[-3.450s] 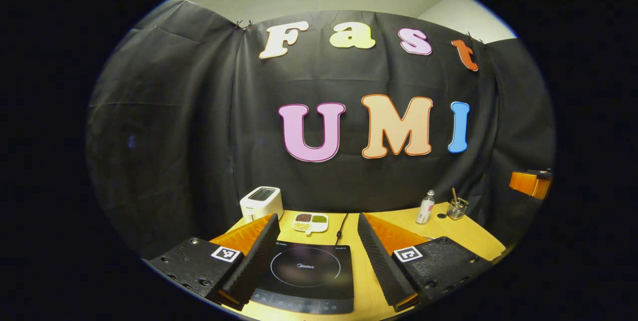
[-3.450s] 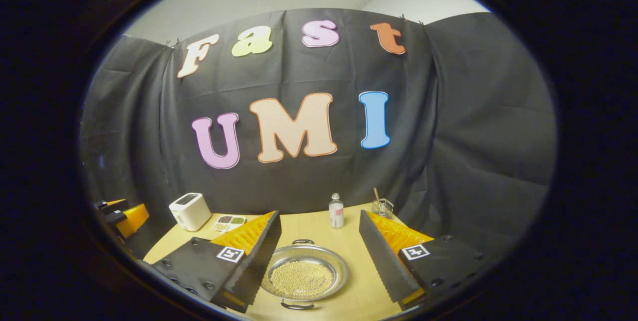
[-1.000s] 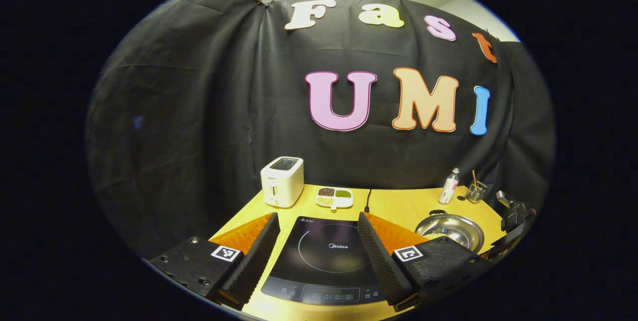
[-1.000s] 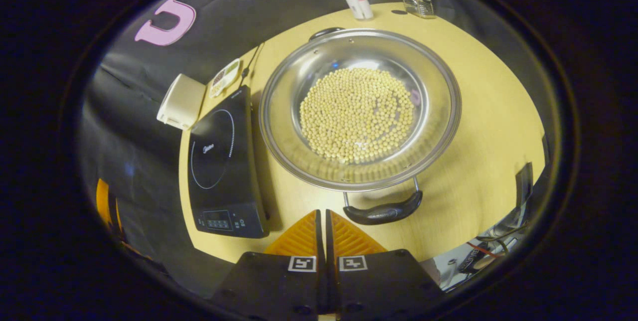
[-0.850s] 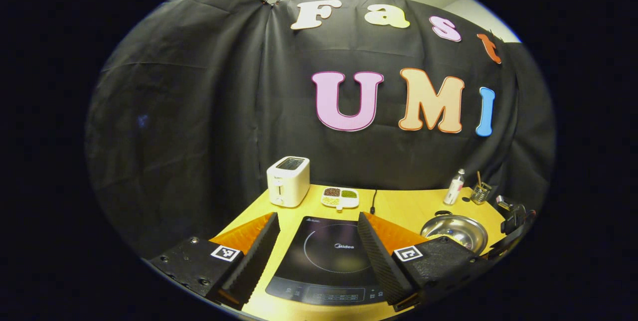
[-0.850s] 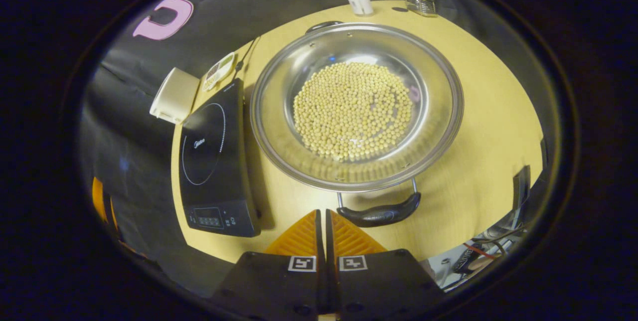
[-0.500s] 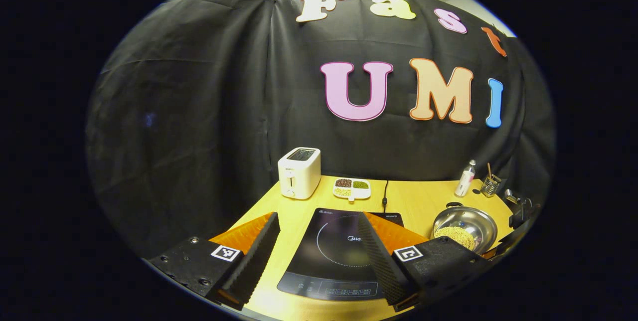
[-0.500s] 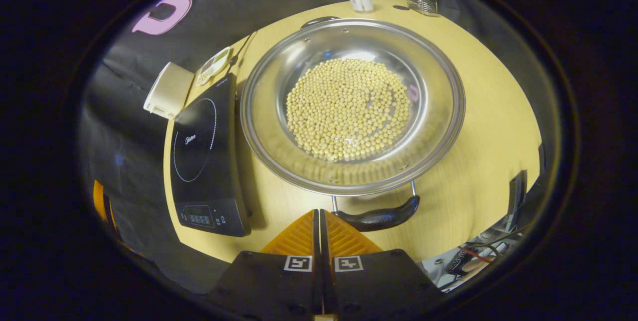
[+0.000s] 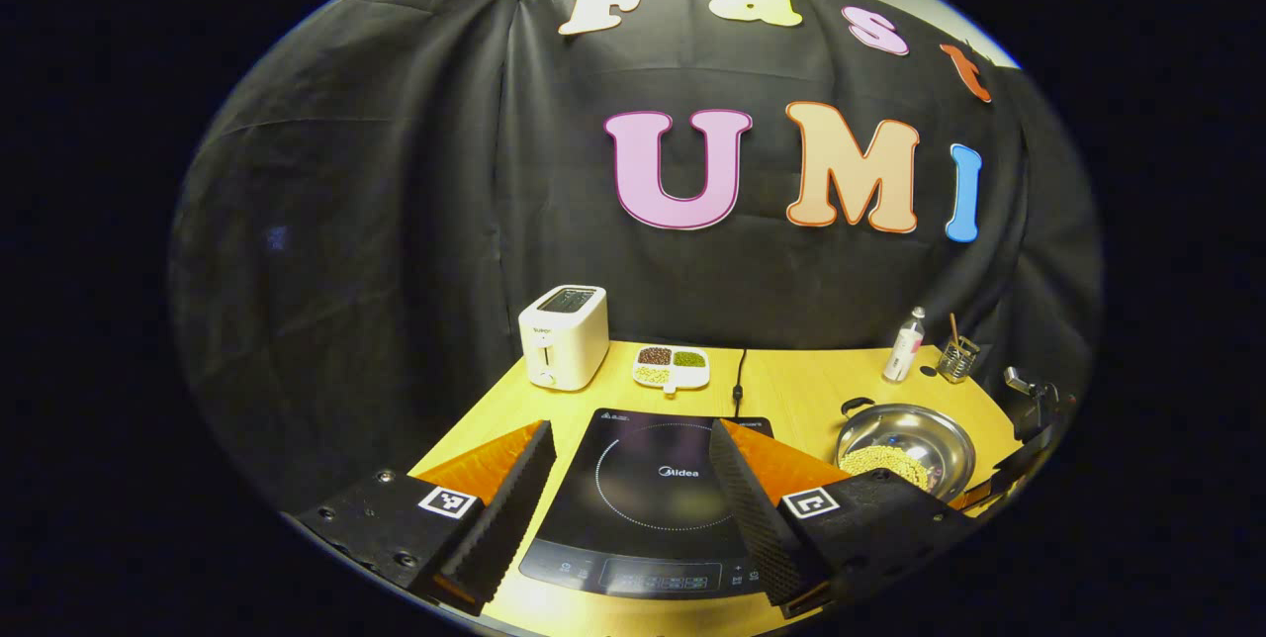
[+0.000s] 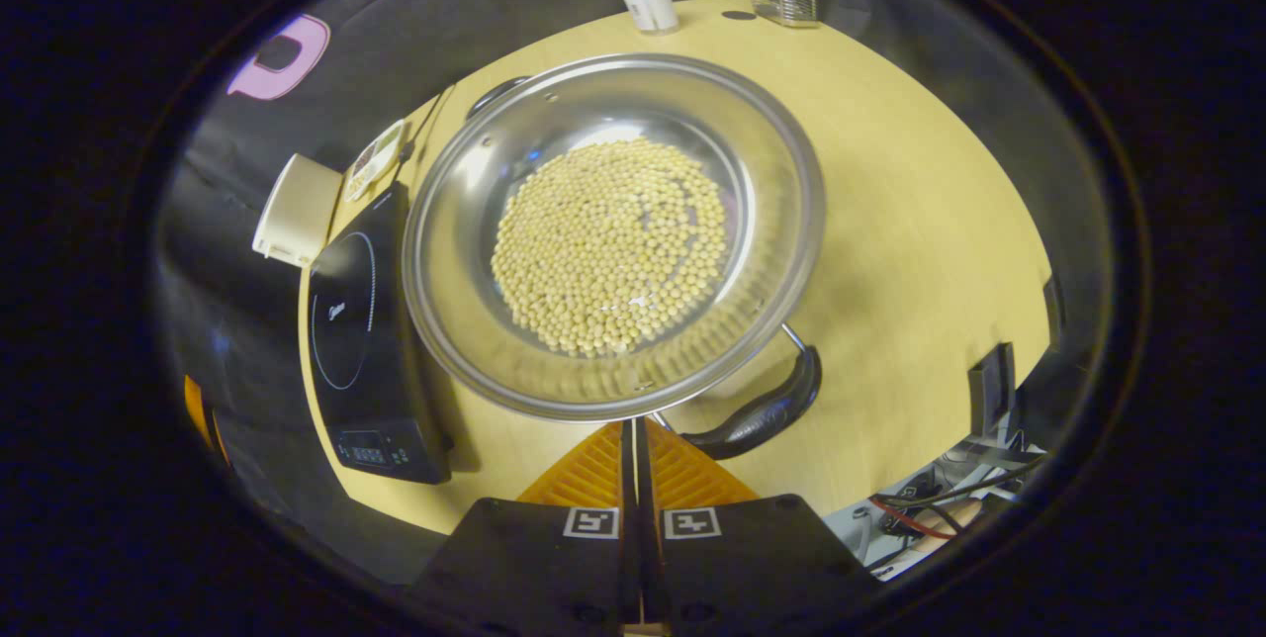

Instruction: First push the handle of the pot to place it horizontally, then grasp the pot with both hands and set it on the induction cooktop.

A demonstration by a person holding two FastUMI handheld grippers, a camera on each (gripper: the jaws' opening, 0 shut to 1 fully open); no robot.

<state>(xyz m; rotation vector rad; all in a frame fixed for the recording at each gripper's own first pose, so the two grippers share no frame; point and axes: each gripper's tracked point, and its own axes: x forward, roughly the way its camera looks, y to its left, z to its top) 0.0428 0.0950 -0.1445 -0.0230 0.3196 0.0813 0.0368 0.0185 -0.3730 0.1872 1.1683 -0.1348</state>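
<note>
Right tool [image 10: 635,439], fingers pressed together with nothing between them, sits at the near rim of the steel pot [image 10: 613,231] of soybeans, tips beside its near black handle [image 10: 757,409], which angles off to the right. Pot rests on the yellow worktop [image 10: 920,182] just right of the induction cooktop [image 10: 358,340], not on it. Left tool [image 9: 633,499] hangs with fingers spread wide above the cooktop's front edge, holding nothing; white toaster [image 9: 564,335] and bean tray [image 9: 673,367] stand behind.

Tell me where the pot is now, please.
The pot sits on the table, right of the induction cooktop; the shut right gripper is at its near rim.
</note>
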